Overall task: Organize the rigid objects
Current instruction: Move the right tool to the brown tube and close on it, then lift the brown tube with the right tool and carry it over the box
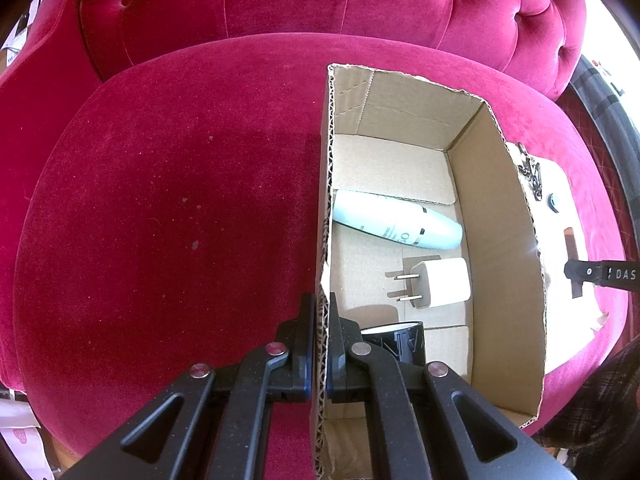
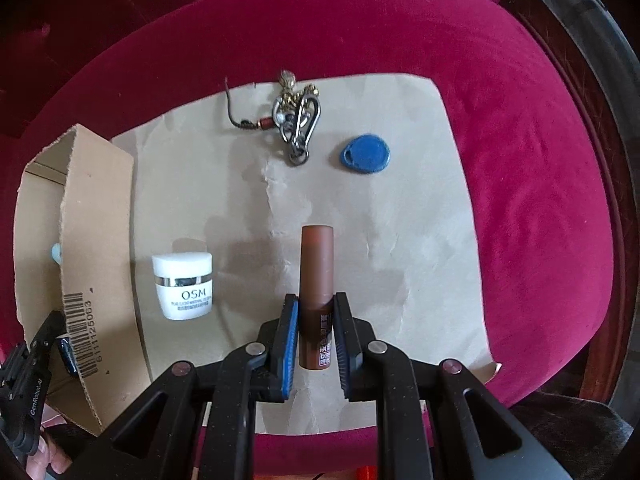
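Observation:
My left gripper [image 1: 321, 308] is shut on the left wall of an open cardboard box [image 1: 325, 184] that stands on a crimson velvet seat. Inside the box lie a pale blue bottle [image 1: 396, 220], a white plug charger [image 1: 440, 283] and a black-and-white round container [image 1: 400, 340], partly hidden by my fingers. My right gripper [image 2: 316, 312] is shut on a brown tube [image 2: 317, 272] lying on brown paper [image 2: 420, 208]. Left of it stands a white OSM jar [image 2: 184, 285]. Farther off lie a metal keychain [image 2: 298, 120] and a blue key fob [image 2: 366, 154].
The box [image 2: 96, 240] stands left of the paper in the right wrist view, with the left gripper's finger [image 2: 44, 340] at its wall. The tufted chair back [image 1: 320, 0] rises behind the seat. A dark rim [image 2: 616, 92] curves along the right.

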Motion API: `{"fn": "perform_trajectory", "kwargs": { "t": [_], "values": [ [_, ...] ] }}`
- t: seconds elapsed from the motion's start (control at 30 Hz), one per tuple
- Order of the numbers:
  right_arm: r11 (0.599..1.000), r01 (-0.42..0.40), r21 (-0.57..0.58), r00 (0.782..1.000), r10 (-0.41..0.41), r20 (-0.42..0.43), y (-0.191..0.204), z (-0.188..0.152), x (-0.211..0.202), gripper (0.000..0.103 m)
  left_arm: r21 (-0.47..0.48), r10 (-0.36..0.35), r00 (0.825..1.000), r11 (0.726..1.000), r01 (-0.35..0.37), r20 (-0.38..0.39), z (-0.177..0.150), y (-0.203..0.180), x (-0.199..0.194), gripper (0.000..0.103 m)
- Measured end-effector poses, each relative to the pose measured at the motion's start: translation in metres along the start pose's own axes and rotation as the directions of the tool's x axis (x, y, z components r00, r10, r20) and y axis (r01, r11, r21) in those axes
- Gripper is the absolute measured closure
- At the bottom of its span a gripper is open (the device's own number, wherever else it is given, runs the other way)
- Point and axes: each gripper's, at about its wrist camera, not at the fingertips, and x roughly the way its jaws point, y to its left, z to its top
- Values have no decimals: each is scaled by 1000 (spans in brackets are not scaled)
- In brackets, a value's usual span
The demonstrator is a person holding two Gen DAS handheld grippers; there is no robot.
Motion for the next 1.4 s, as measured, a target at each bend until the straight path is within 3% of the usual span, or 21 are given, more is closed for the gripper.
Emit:
{"fn": "perform_trajectory", "kwargs": {
  "t": [0.23,0.7,0.83,0.87,1.4],
  "values": [
    [1000,20,-22,999,-19,39,8,-1,-16,87,1,0,1000,1000,0,0,0,0,0,100],
    [997,-48,-68,993,54,101,28,-1,-68,87,4,1,1000,1000,-1,1,0,0,0,100],
    [993,-59,-99,991,71,117,40,2,-80,87,4,1,1000,1000,-1,1,0,0,0,100],
    [995,-22,-97,993,33,116,45,3,-83,87,4,1,1000,1000,-1,0,1,0,0,100],
    [966,-59,-253,986,95,134,109,2,-92,87,4,1,1000,1000,-1,1,0,0,0,100]
  ]
}}
